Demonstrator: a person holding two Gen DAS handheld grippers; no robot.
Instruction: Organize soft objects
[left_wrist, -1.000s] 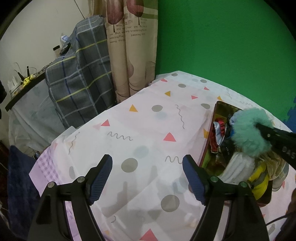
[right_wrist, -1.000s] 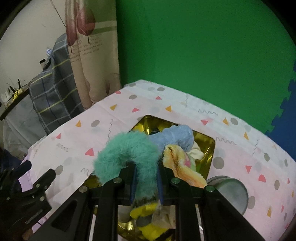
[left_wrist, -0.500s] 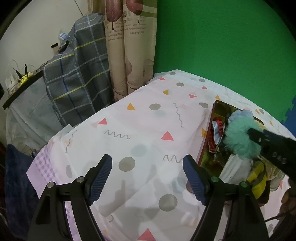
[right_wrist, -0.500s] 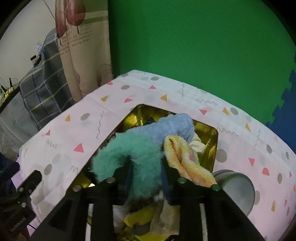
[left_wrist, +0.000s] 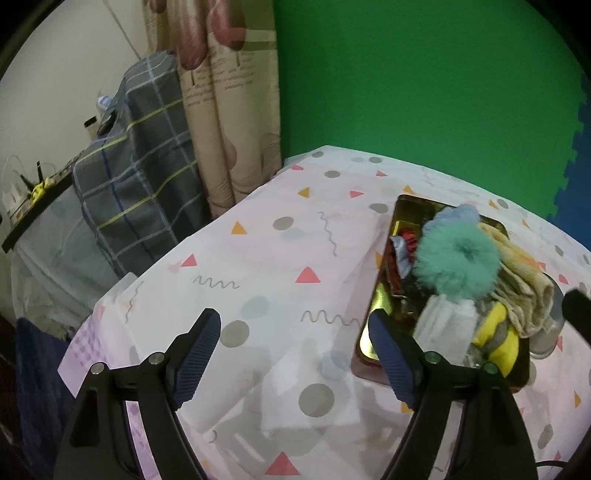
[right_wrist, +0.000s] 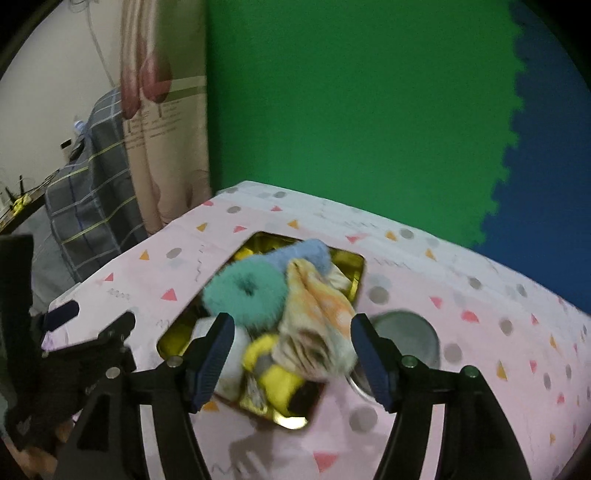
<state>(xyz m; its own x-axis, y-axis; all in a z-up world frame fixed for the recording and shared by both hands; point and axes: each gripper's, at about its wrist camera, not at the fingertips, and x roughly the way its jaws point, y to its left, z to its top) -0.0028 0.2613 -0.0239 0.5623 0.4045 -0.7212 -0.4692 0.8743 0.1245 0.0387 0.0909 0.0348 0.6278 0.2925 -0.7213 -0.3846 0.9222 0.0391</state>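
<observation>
1. Spreading its jaws, the right hand-held gripper (right_wrist: 291, 354) hangs over the near end of the gold tin (right_wrist: 354, 260) with nothing pinched between them.
2. The left hand-held gripper (left_wrist: 295, 350) is also opening, empty, over the patterned worktop (left_wrist: 280, 258).
3. In the tin, the teal fluffy scrunchie (right_wrist: 245, 291) lies on the pile beside a peach cloth (right_wrist: 314, 314).
4. Behind it sits a blue towel (right_wrist: 306, 254).

One tin (right_wrist: 354, 266) — one teal scrunchie (right_wrist: 245, 291)
</observation>
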